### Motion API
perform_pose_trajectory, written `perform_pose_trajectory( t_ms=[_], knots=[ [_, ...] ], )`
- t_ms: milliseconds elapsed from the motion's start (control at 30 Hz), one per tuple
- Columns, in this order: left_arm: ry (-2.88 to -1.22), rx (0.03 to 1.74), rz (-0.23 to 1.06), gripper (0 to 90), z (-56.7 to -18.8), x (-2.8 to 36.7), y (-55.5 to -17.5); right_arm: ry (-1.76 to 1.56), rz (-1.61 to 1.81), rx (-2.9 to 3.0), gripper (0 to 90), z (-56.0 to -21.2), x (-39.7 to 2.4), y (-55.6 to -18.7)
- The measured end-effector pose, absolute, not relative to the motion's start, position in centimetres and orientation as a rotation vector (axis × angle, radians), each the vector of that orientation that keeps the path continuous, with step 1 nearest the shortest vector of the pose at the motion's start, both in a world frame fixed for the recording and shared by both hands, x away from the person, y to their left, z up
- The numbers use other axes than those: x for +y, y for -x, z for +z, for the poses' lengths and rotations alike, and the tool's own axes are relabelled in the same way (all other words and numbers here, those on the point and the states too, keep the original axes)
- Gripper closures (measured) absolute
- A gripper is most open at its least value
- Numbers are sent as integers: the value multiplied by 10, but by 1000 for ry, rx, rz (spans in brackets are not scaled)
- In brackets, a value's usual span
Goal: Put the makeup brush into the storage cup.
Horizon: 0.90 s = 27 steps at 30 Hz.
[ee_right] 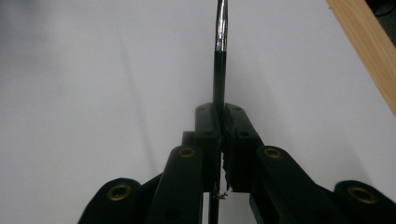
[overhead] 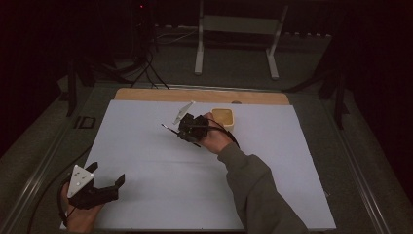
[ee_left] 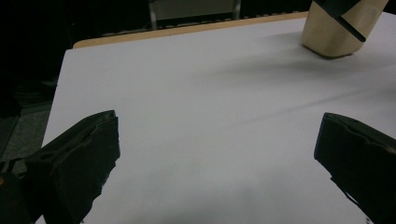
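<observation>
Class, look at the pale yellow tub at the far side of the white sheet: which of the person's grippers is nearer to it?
The right. The right gripper, shut on a thin utensil, sits just beside the tub. The left gripper rests open at the sheet's near left corner, well away.

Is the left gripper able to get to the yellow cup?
Probably yes. The left gripper is open, and bare white sheet lies between it and the cup. The right gripper, beside the cup, might crowd it.

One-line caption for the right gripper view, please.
Right tool shut on a thin black-and-silver utensil above the white table cover.
</observation>
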<state>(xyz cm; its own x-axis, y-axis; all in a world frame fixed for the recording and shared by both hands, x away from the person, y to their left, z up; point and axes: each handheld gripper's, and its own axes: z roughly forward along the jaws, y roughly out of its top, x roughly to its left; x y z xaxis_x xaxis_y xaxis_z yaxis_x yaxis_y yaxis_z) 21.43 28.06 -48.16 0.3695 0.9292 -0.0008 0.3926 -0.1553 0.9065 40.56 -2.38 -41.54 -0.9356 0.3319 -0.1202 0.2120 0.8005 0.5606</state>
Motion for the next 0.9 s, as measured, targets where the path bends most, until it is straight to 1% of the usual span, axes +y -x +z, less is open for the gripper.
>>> perform_pose_trajectory(
  t_ms=[900],
  knots=[
    [-1729,1173,746,14,-482,281,-214,-502,954,2644,852,-402,-32,-409]
  ],
)
